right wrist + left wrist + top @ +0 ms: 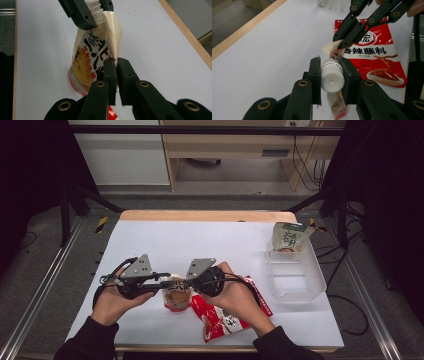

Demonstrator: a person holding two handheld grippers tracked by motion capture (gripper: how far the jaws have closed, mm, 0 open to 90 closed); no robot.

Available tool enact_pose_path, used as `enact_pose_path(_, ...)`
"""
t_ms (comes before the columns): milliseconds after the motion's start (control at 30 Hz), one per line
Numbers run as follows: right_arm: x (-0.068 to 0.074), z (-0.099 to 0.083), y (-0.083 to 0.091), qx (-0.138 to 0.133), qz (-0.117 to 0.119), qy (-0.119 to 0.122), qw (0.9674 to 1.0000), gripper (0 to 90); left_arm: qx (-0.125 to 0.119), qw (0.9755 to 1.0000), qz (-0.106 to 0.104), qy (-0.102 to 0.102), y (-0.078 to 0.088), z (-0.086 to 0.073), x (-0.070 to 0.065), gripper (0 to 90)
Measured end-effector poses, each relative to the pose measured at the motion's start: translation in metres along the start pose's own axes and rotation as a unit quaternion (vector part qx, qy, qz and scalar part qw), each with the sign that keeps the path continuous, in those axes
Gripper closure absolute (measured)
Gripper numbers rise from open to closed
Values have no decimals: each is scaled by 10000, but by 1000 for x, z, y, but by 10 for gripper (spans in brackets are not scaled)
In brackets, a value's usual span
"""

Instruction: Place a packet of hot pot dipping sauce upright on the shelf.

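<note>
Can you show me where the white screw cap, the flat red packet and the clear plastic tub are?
white screw cap (332, 79): left gripper view, its ridged round top, clamped between the tongs.
flat red packet (377, 52): left gripper view, its printed front.
clear plastic tub (316, 276): high view, its right rim.

It looked like a lab or recording workspace, not a home. Ahead of the two hand-held grippers, a white-topped table (200, 245) with a wooden edge (207, 215) stood inside a black metal frame (200, 129), dark curtains hanging on both sides. Beyond the table's far end stood a pale wooden desk (225, 150) with loose cables (305, 165) dangling beside it on a grey carpeted floor (45, 270).
</note>
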State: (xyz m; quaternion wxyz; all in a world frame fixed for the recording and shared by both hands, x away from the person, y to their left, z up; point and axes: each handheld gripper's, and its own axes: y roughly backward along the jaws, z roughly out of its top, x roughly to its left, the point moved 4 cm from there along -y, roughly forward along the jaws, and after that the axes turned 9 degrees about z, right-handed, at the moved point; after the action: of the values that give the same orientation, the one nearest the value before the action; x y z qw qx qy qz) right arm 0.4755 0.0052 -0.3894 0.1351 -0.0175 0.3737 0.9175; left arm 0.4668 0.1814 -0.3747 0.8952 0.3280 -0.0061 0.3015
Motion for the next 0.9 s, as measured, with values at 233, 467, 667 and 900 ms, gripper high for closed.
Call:
enact_pose_path(233, -3, 3, 6, 201, 42, -15, 9998, 612, 74, 9998, -11, -167, 3, 4, 1, 737)
enact_pose_path(467, -7, 14, 8, 793, 19, 283, 9964, 369, -20, 9997, -66, -213, 10, 12, 3, 736)
enact_pose_path(667, -14, 27, 9, 1005, 70, 285, 9945, 231, -38, 9996, -120, -244, 10, 14, 2, 736)
enact_pose_path(900, -15, 37, 3, 1285, 483, 447, 9895, 368, -93, 9994, -170, -275, 10, 15, 0, 736)
